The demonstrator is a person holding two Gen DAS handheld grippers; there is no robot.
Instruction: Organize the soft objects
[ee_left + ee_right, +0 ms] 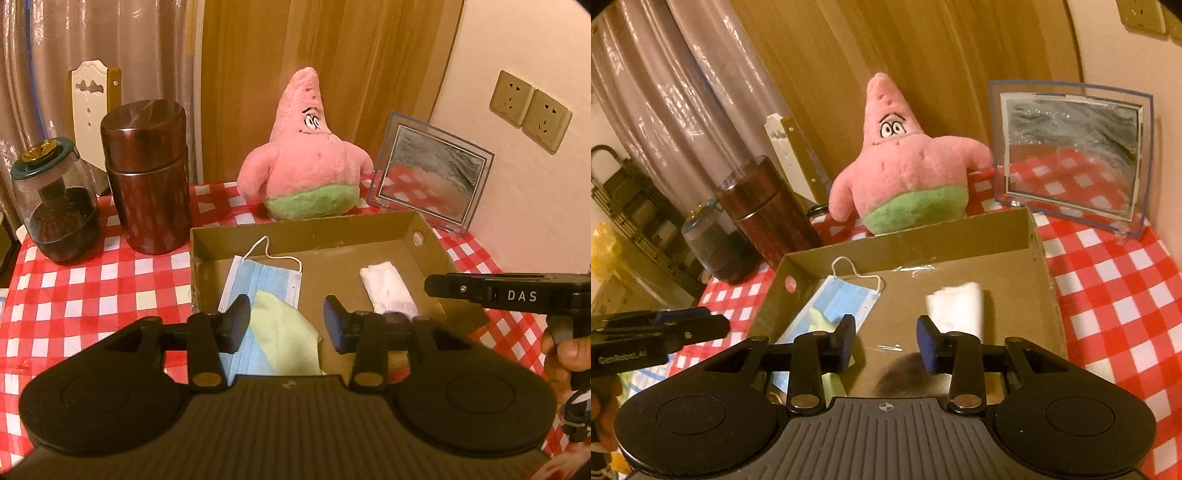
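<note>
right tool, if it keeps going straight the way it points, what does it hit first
Probably the bare floor of the cardboard box, between the face mask and the white cloth; depth is unclear. The right tool is open.

One pink plush star is seen at twelve o'clock. One cardboard tray is counted, in which one blue face mask, one green cloth and one white folded cloth are held. Two jars, one brown canister and one glass jar, are counted at ten o'clock. One clear picture frame is seen at two o'clock.

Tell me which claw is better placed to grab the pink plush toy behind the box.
Probably the right claw: open, empty, it points almost straight at the plush toy beyond the box. The left claw hangs over the mask.
</note>
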